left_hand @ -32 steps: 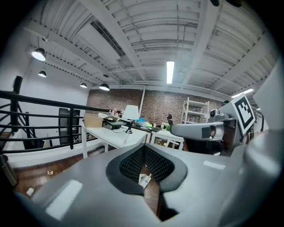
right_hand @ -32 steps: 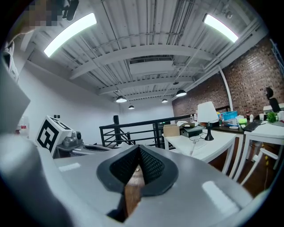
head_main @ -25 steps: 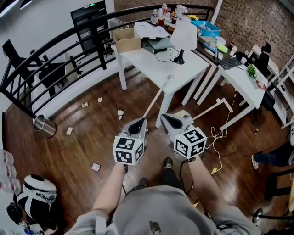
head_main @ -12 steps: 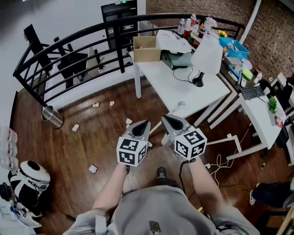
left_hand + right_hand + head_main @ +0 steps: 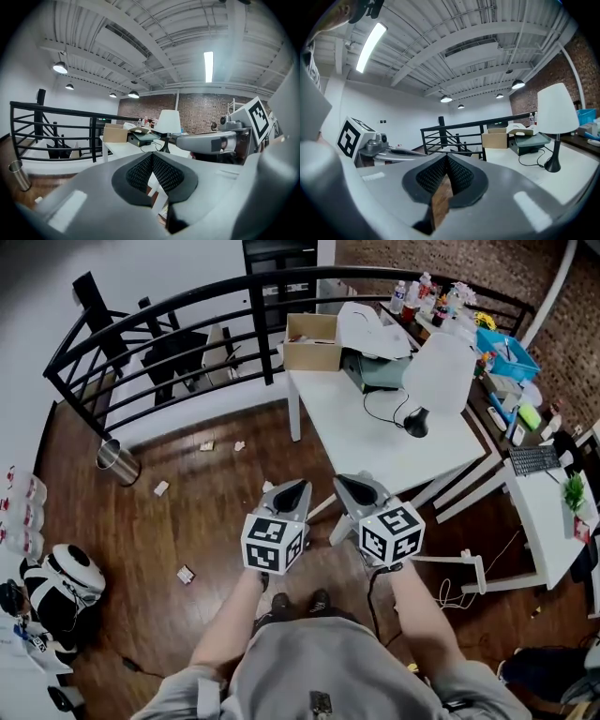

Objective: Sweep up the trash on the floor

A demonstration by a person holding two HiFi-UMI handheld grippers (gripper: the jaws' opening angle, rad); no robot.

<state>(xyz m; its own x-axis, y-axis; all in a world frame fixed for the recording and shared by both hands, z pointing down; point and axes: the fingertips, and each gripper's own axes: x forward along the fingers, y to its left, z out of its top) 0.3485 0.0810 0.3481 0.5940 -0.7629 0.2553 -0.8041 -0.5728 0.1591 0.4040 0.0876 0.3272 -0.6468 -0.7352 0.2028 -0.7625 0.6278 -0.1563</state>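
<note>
Dark, glossy wood floor [image 5: 141, 540] is spreading under everything here, and the trash [image 5: 161, 487] is lying on it as small, pale, crumpled scraps. They are scattered to the left of your grippers and farther off toward the black metal railing [image 5: 169, 324]. One squarish scrap is sitting nearer you on the left (well apart from the rest).

You are holding the left gripper [image 5: 302, 486] and the right gripper [image 5: 339, 480] side by side above the floor, their smooth grey shells pointing away from you. Both pairs of jaws are pressing together, ribbed black pads meeting with nothing between them.

A slim white rod [image 5: 322, 507] is showing in the gap between the two grippers. A shiny steel cylindrical bin [image 5: 117, 462] is sitting far left by the railing. On the right, a smooth white table [image 5: 375, 442] is carrying a lamp [image 5: 439, 371] with a white tapered shade and an open cardboard box [image 5: 312, 341].
</note>
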